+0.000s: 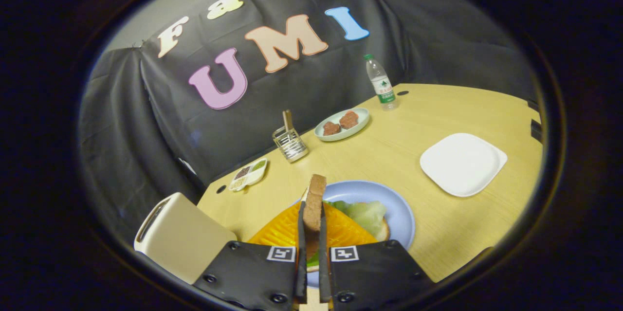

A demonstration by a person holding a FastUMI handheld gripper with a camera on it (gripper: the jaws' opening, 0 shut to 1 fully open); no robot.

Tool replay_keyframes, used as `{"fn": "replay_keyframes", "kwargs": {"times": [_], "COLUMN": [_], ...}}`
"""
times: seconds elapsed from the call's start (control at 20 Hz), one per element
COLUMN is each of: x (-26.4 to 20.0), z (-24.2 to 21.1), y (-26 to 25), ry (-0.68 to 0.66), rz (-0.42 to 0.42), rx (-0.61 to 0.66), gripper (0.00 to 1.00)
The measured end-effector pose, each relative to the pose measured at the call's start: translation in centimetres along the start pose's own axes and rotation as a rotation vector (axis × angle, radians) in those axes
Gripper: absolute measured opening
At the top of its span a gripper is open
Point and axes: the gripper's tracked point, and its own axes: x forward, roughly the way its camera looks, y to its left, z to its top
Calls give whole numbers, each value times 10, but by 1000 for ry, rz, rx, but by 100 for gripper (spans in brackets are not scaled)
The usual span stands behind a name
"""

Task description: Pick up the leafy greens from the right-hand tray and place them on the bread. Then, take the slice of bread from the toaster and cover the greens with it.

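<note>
Gripping a slice of bread (314, 204) on edge, the gripper (312, 233) has its two fingers nearly closed, one pressed against each flat face of the slice, which stands upright between them with its brown crust sticking up past the tips. Right under and just ahead of the fingers sits a blue plate (396, 204) on the wooden table (452, 233). On that plate lies another piece of bread (383, 229), mostly covered by the leafy greens (365, 213) and, beside them, something orange and ridged (340, 230) that I can't quite identify. The cream-coloured toaster (182, 235) stands to the left of the fingers, close to the table's edge. Further off to the right is a white square plate (462, 164). Toward the back of the table I can see a small divided dish (249, 173), a wire holder (290, 143), an oval dish with two reddish-brown pieces (341, 124) and a water bottle (380, 82) by the black cloth wall.
</note>
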Motion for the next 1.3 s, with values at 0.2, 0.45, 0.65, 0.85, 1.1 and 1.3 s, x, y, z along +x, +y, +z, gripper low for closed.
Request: {"fn": "replay_keyframes", "kwargs": {"times": [0.2,0.45,0.65,0.85,1.1,1.3], "x": [-1,-11,-23,-43,-62,-55], "z": [-3,-1,19,64,111,124], "y": [-17,-53,-55,-50,-46,-9], "ry": [14,26,-30,-151,-264,-307], "rz": [-36,-157,-142,-101,-96,20], "rx": [-24,-116,-136,-194,-372,-407], "gripper": [22,68,91,91,91,91]}}
